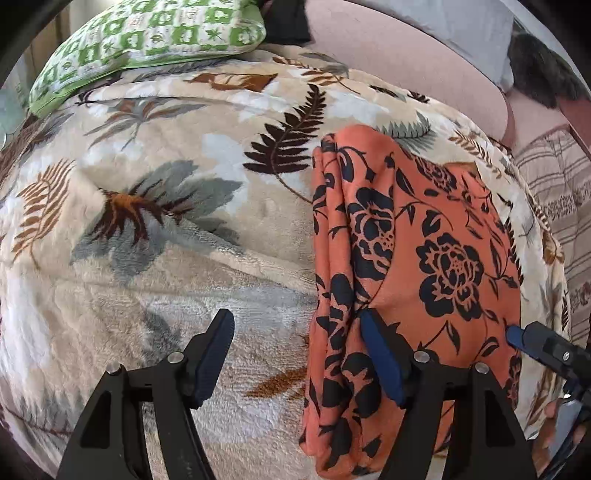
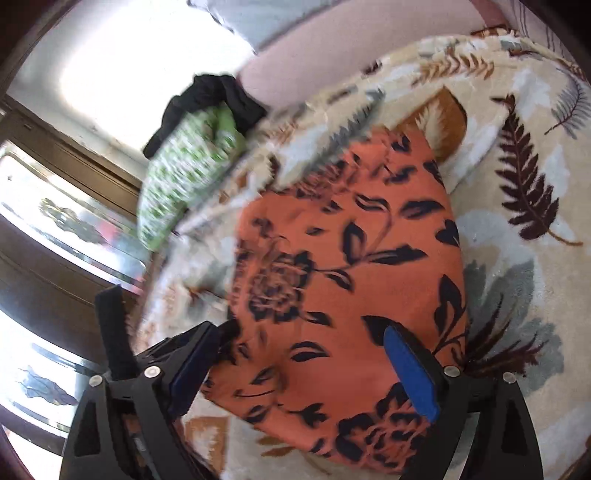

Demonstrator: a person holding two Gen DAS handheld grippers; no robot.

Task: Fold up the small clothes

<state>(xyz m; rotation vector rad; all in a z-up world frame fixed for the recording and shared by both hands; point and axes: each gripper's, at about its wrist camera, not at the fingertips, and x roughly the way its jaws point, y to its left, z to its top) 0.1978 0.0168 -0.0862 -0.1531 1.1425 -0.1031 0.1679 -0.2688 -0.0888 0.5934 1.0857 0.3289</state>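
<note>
Folding nears its end: both grippers, left (image 1: 295,354) and right (image 2: 306,365), hover fingers spread over the folded orange garment (image 1: 417,258); a final smoothing likely remains.

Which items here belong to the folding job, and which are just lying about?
Job items:
- orange floral garment, folded on the blanket
- left gripper, open
- right gripper, open

Just lying about:
- leaf-print blanket
- green patterned pillow
- black cloth behind the pillow
</note>
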